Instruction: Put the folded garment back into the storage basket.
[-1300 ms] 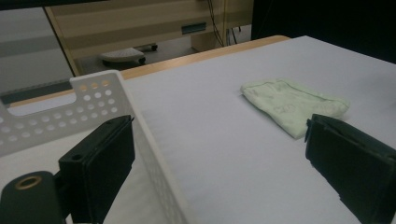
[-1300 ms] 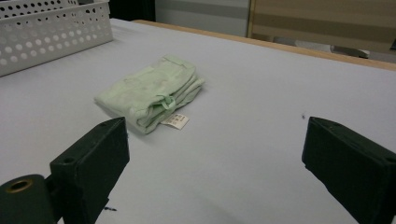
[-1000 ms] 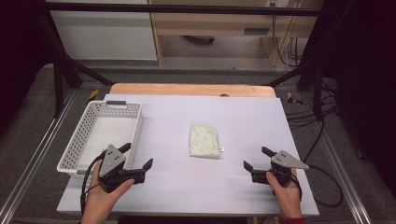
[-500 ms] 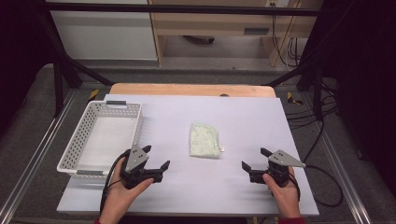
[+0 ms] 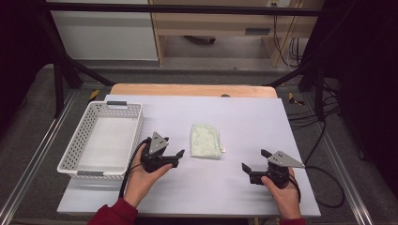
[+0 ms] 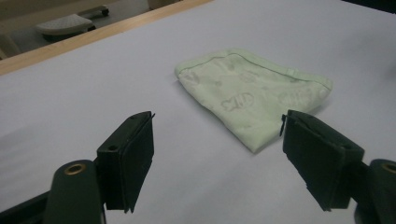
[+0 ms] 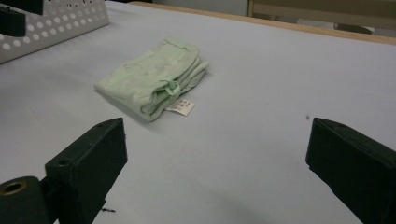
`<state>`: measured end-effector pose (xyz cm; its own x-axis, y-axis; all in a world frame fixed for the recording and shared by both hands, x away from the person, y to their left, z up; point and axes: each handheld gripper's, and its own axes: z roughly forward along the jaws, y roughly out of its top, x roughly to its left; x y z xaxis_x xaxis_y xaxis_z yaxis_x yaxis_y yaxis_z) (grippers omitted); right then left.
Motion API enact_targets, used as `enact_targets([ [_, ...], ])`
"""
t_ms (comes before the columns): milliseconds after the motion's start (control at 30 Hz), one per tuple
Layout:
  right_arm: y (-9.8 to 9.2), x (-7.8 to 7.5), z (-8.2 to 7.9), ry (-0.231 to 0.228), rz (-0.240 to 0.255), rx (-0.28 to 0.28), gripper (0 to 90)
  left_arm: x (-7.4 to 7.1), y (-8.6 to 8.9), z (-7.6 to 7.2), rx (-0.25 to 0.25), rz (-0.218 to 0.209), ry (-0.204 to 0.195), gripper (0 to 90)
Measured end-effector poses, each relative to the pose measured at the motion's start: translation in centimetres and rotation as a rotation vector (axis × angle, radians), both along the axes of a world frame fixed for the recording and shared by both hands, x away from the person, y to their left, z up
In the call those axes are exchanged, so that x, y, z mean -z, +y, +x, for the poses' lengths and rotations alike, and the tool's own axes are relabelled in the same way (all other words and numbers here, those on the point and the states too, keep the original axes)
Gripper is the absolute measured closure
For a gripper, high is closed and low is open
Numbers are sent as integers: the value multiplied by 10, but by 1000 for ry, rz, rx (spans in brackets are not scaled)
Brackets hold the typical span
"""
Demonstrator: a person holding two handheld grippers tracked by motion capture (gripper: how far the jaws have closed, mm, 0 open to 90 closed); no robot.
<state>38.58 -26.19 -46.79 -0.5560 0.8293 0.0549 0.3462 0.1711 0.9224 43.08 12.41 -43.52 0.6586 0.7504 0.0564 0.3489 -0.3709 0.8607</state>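
Observation:
A folded pale green cloth (image 5: pixel 205 141) with a small white tag lies flat in the middle of the white table (image 5: pixel 244 117). My left gripper (image 5: pixel 178 158) is low over the table just left of the cloth, pointing at it. Its jaws have just been closing but still stand open with nothing between them. In the left gripper view the cloth (image 6: pixel 252 93) lies a short way beyond the gripper (image 6: pixel 217 126). My right gripper (image 5: pixel 253 160) rests near the front right, open and empty. From it, the cloth (image 7: pixel 154 77) shows farther off, past its jaws (image 7: pixel 219 130).
A white perforated basket (image 5: pixel 75 140) stands empty at the table's left side, close behind my left hand. A wooden strip (image 5: pixel 192 90) runs along the table's far edge. Black frame bars and cables stand beyond the right edge.
My left gripper has moved right and a little lower, from beside the basket to just short of the cloth, and its jaws have narrowed somewhat. The right gripper has stayed put.

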Motion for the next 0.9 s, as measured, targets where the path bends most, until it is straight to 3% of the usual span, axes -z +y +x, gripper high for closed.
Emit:
enact_targets([
  [200,3,1,4,7,3,-7,55,5,-7,17,39,12,40,324],
  [267,4,1,4,14,-6,-4,56,6,-9,20,46,18,35,366],
  [367,3,0,1,40,-4,15,51,7,-13,22,55,28,23,409],
  [567,0,-3,1,43,12,17,56,12,-26,24,96,66,53,463],
  [733,0,-3,1,41,9,16,56,13,-30,24,134,67,87,564],
  [900,1,-4,-1,32,-3,13,57,16,-38,25,148,109,104,633],
])
